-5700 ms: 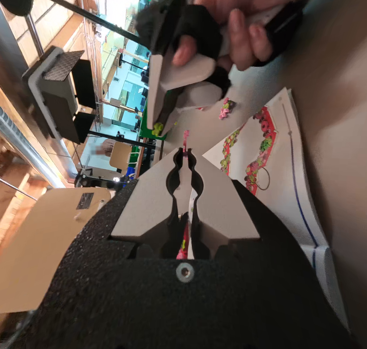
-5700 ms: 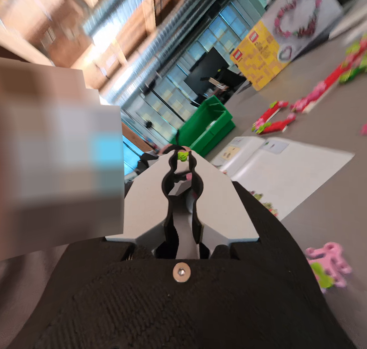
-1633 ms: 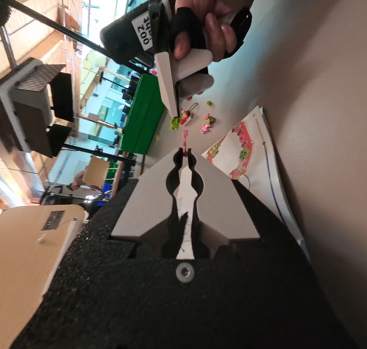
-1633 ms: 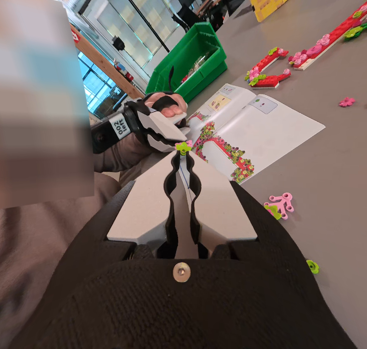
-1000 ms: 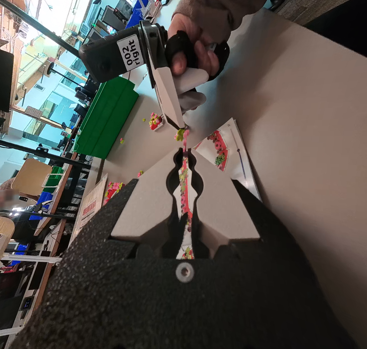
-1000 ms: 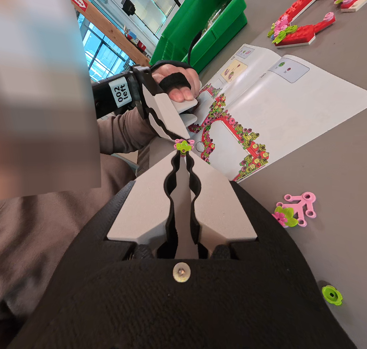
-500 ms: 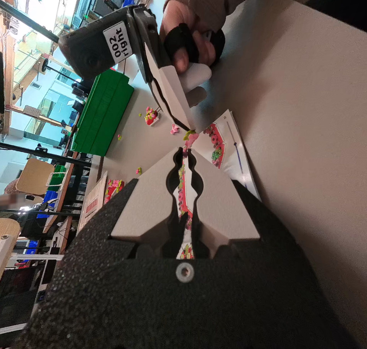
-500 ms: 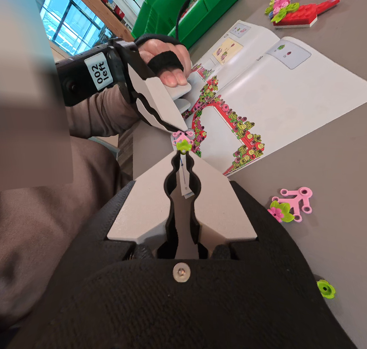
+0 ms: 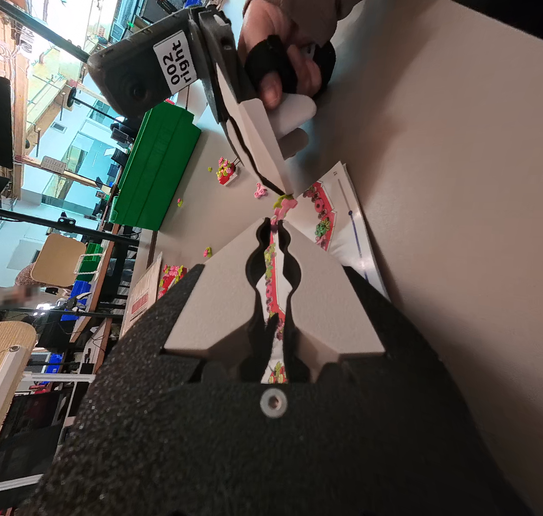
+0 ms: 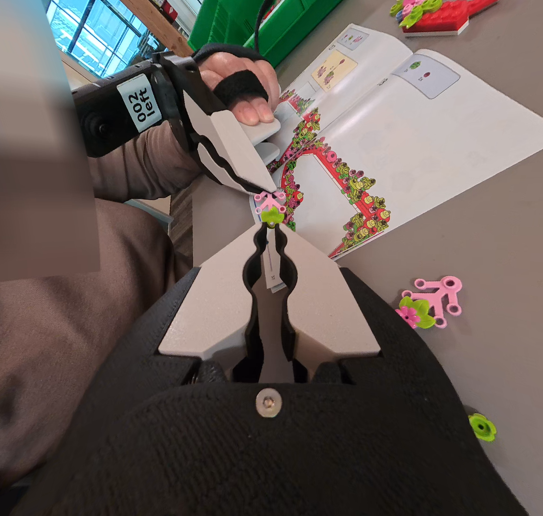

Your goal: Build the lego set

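Note:
My left gripper (image 9: 274, 223) is shut on a pink branched lego piece (image 9: 282, 208) and holds it above the table. My right gripper (image 10: 271, 226) is shut on a small lime green leaf piece (image 10: 272, 215). The leaf touches the lower end of the pink branched piece (image 10: 269, 201). The two grippers meet tip to tip. The right gripper (image 9: 286, 193) comes in from above in the left wrist view. The left gripper (image 10: 270, 189) comes in from the upper left in the right wrist view. Both hang over the edge of the open instruction booklet (image 10: 411, 149).
A second pink branch with a leaf and flower (image 10: 429, 302) and a loose lime piece (image 10: 482, 427) lie on the grey table to the right. Red flowered assemblies (image 10: 435, 20) and a green bin (image 10: 264, 11) stand farther back. A small red and white assembly (image 9: 226, 173) lies near the bin. Both grippers' tips are close together, under 4 cm apart.
5.7 s ago the leaf and the pink piece were apart; now they touch. In the last second both grippers stayed shut and tilted together, so more of the pink branch shows.

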Action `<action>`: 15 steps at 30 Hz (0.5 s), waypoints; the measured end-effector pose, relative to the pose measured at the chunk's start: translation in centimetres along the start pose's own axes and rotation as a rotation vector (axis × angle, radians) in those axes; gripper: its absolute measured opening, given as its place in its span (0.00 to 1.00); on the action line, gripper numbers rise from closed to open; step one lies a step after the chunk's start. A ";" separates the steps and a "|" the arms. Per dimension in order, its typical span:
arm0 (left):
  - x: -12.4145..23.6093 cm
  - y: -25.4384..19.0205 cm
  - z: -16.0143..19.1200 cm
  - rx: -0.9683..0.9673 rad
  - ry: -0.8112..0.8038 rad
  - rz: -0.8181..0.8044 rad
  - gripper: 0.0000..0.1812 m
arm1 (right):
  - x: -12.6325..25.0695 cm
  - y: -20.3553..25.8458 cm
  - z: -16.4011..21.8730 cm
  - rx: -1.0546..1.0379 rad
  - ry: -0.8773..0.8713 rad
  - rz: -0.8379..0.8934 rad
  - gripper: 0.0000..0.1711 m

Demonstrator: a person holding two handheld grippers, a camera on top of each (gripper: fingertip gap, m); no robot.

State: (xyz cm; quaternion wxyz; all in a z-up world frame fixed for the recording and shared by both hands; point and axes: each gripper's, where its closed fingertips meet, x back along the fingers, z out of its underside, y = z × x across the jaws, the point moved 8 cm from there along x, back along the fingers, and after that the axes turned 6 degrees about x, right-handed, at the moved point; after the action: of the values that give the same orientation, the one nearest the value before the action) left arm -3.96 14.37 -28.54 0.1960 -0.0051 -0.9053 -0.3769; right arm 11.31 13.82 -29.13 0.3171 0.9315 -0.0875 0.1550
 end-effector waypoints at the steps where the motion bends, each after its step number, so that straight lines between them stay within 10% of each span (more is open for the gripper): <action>1: 0.0 0.0 0.0 -0.002 0.000 0.001 0.02 | 0.0 0.0 0.0 0.000 0.002 -0.004 0.02; 15: 0.0 -0.4 -0.1 -0.037 -0.017 0.015 0.02 | 0.1 -0.1 0.0 -0.002 0.011 -0.002 0.02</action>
State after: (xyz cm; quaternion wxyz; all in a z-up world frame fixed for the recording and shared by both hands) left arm -4.02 14.07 -28.73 0.1910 -0.0186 -0.8997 -0.3920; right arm 11.44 13.89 -29.20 0.3187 0.9305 -0.0849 0.1596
